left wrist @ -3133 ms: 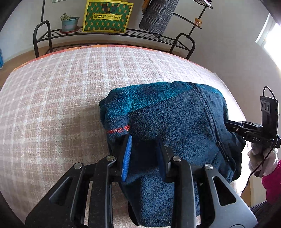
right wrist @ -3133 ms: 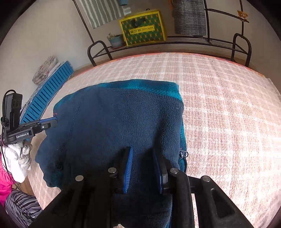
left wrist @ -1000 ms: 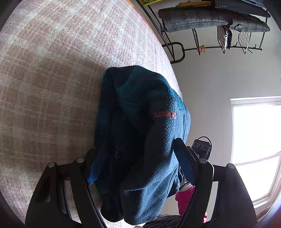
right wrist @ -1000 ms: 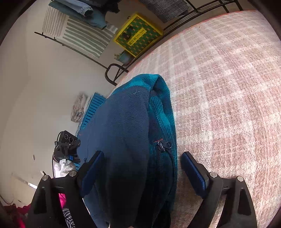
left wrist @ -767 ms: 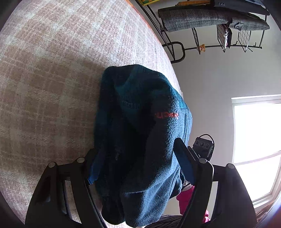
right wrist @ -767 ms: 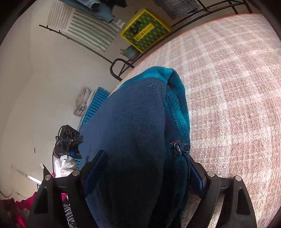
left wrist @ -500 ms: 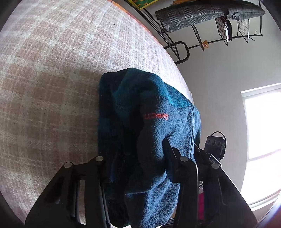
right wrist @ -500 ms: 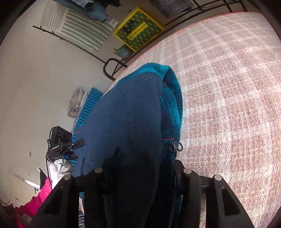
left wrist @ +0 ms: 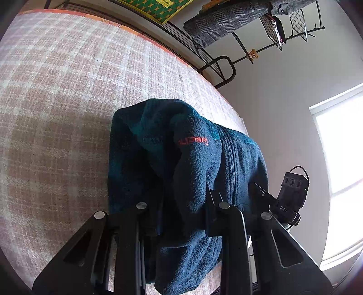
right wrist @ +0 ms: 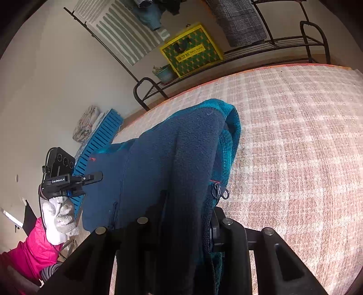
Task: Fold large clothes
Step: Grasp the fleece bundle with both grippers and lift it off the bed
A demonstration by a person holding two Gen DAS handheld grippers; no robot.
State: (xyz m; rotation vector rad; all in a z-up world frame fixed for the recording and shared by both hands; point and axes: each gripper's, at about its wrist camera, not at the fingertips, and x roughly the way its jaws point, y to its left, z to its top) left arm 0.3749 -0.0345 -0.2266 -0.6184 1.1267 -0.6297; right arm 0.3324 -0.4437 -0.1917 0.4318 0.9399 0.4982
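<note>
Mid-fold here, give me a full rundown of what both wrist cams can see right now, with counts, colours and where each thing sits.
fleece jacket: one, navy with teal, folded, lifted off bedspread at both near ends
bedspread: one, pink-white plaid, under jacket
metal rack: one, black, beyond bedspread
box: one, yellow-green, on rack
potted plant: one, teal pot, left of box
checked garment: one, grey, draped on rack
striped cloth: one, white-green, hanging by wall
slatted panel: one, blue, by left wall
left tool: black, clamped on jacket
right tool: black, clamped on jacket's zipper edge
gloved hand: one, white, pink sleeve
</note>
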